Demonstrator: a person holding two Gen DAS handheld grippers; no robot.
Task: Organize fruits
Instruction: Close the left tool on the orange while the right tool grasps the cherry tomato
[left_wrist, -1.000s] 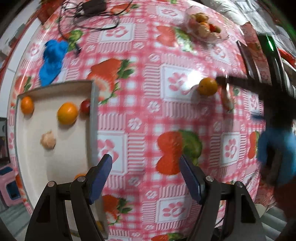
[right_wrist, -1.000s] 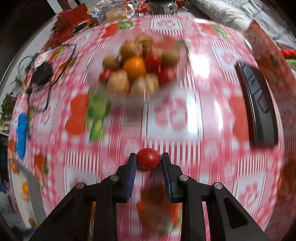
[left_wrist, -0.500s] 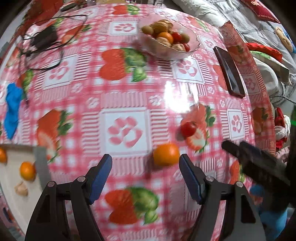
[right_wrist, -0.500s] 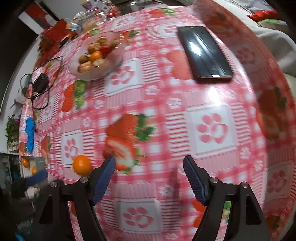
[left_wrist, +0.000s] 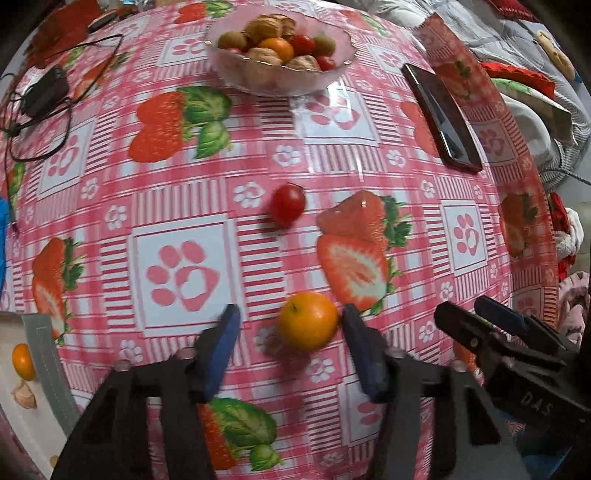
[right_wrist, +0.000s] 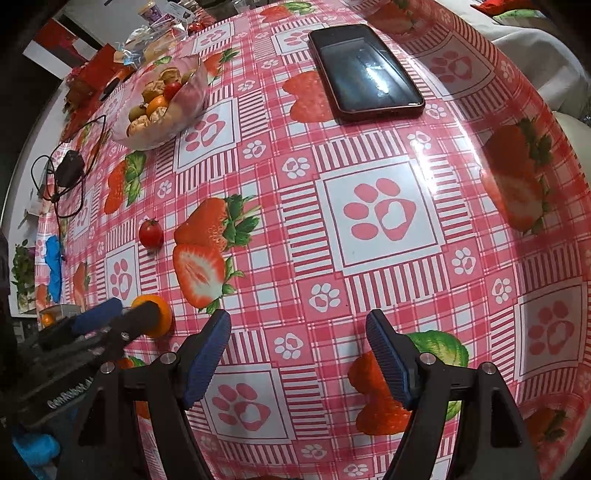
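An orange (left_wrist: 308, 320) lies on the pink tablecloth between the open jaws of my left gripper (left_wrist: 290, 325), close to the right pad. It also shows in the right wrist view (right_wrist: 157, 320), partly hidden by the left gripper's fingers (right_wrist: 96, 315). A red cherry tomato (left_wrist: 287, 205) lies loose further out and shows in the right wrist view (right_wrist: 151, 233) too. My right gripper (right_wrist: 299, 334) is open and empty over bare cloth, and it shows in the left wrist view (left_wrist: 480, 317). A glass bowl (left_wrist: 280, 79) of mixed fruit and walnuts stands at the far side.
A white tray (left_wrist: 48, 369) at the left edge holds a small orange (left_wrist: 23, 361) and a walnut (left_wrist: 24, 394). A black phone (right_wrist: 365, 72) lies at the far right. A charger with cable (left_wrist: 44, 94) lies at the far left, and a blue cloth (right_wrist: 54, 266) beyond it.
My right gripper has let go of the cherry tomato, opened and pulled back towards the right. My left gripper has swung from the tray and closed in around the orange.
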